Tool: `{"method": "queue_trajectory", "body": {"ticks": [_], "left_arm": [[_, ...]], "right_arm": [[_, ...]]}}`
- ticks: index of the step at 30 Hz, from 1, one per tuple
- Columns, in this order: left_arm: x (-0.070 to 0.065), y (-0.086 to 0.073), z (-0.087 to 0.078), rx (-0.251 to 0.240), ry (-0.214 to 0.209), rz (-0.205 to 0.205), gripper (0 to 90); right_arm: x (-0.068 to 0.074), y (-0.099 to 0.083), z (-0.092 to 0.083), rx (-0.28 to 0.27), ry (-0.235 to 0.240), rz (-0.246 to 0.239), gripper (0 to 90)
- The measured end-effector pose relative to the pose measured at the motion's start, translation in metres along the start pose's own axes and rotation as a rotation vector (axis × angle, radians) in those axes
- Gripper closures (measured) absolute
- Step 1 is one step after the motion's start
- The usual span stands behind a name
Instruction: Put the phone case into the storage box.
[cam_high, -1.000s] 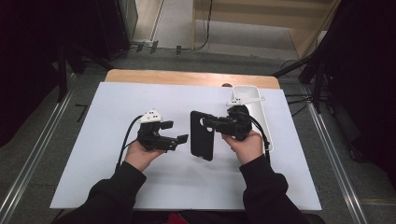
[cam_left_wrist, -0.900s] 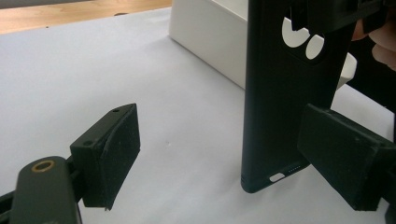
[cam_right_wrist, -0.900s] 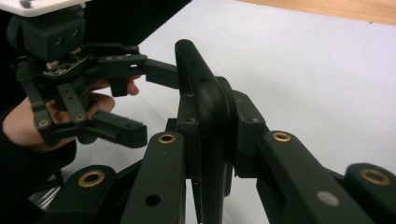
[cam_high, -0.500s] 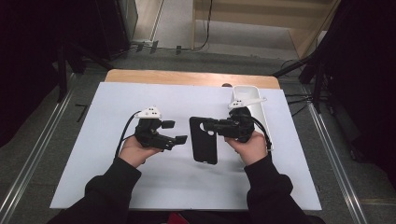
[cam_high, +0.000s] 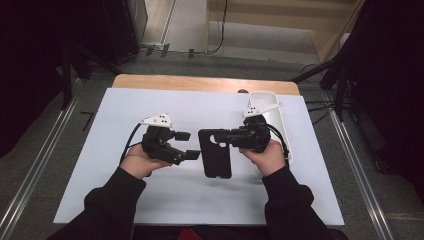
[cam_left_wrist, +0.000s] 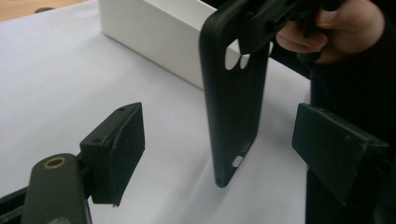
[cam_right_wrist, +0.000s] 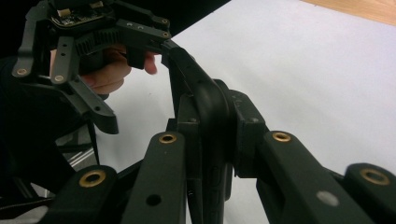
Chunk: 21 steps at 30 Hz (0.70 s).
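Note:
A black phone case (cam_high: 215, 152) hangs over the white mat, gripped at its camera-hole end by my right gripper (cam_high: 226, 137), which is shut on it. In the right gripper view both jaws of the right gripper (cam_right_wrist: 212, 121) clamp the case's edge (cam_right_wrist: 205, 98). My left gripper (cam_high: 187, 145) is open just left of the case. Its jaws have just been closing a little. In the left gripper view the case (cam_left_wrist: 236, 102) stands upright ahead, between the two pads (cam_left_wrist: 123, 144), and neither pad touches it.
A white oblong tray (cam_high: 272, 107) lies on the mat behind the right hand, and it is also seen as a white box (cam_left_wrist: 154, 32). The white mat (cam_high: 100, 150) covers a wooden table (cam_high: 200, 82). Dark floor and metal rails surround the table.
My left gripper has risen a little and its jaws stand slightly narrower. The right gripper and the case have stayed in place.

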<state>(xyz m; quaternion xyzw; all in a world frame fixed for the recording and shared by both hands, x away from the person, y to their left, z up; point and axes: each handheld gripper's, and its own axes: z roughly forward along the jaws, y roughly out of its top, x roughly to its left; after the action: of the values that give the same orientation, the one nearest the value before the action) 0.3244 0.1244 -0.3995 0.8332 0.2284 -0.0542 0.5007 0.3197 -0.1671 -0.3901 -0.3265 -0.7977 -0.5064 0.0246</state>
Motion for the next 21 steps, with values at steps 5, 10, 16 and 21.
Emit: {"method": "queue_trajectory", "body": {"ticks": [5,10,16,21], "left_arm": [[-0.005,-0.001,-0.002,0.002,0.010,0.034,21.4],[-0.006,-0.001,-0.002,0.051,0.052,0.015,21.4],[-0.002,-0.003,-0.002,0.105,0.079,-0.013,34.4],[-0.003,-0.004,-0.009,0.080,0.063,0.004,34.6]], "right_arm": [[-0.001,0.001,0.002,0.009,0.024,-0.022,75.0],[-0.001,0.003,0.005,0.022,0.061,-0.041,75.0],[0.001,0.005,0.010,0.049,0.088,-0.062,75.0],[0.002,0.007,0.015,0.073,0.106,-0.078,75.0]]}}
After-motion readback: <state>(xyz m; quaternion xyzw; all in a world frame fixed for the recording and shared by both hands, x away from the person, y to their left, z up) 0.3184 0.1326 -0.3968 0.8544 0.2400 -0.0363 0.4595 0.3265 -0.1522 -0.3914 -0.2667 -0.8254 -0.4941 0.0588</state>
